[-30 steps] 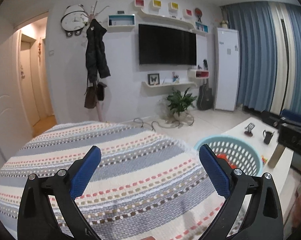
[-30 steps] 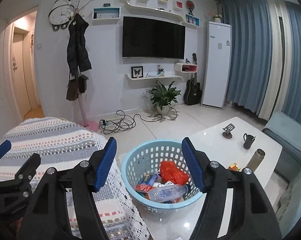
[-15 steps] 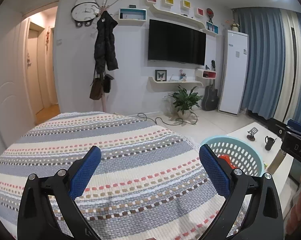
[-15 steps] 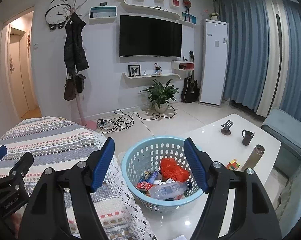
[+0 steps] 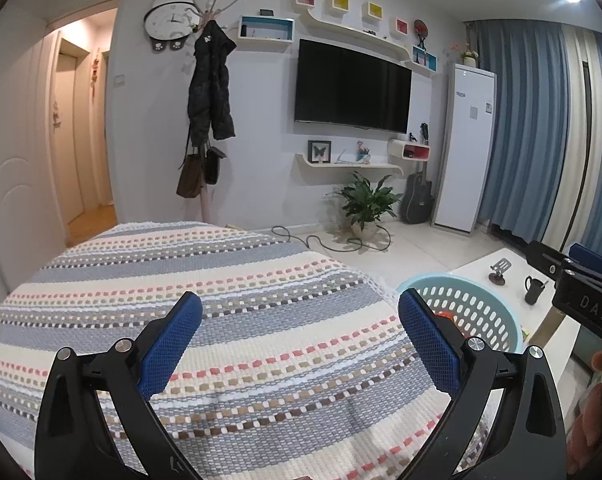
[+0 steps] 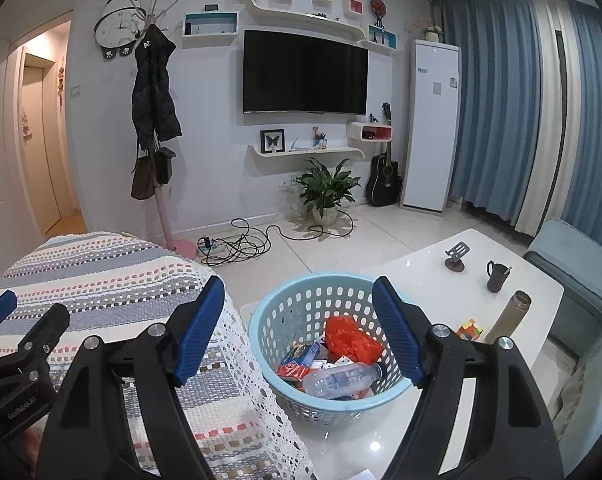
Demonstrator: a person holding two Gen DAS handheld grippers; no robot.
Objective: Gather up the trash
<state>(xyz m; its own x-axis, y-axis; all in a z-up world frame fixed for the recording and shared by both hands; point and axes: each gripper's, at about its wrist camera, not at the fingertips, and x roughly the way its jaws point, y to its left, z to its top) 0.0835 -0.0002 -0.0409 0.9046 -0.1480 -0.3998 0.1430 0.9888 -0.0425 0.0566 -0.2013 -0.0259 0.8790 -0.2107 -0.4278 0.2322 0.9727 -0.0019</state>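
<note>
The right gripper (image 6: pixel 299 308) hangs over the light-blue basket (image 6: pixel 277 312) of trash on the white table (image 6: pixel 421 280), its jaws opening, nothing between them. The left gripper (image 5: pixel 301 326) is spread, empty, above the striped cover (image 5: pixel 261 280); a television (image 6: pixel 305 74) hangs ahead

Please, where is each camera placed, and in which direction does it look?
Left wrist: on the left tongs, open and empty, looking over the striped blanket toward the TV wall; fingertips at the right edge.
Right wrist: on the right tongs, opening, empty, above the blue basket on the white table.
Shared: basket, blanket, TV; each view catches the other tongs.
</note>
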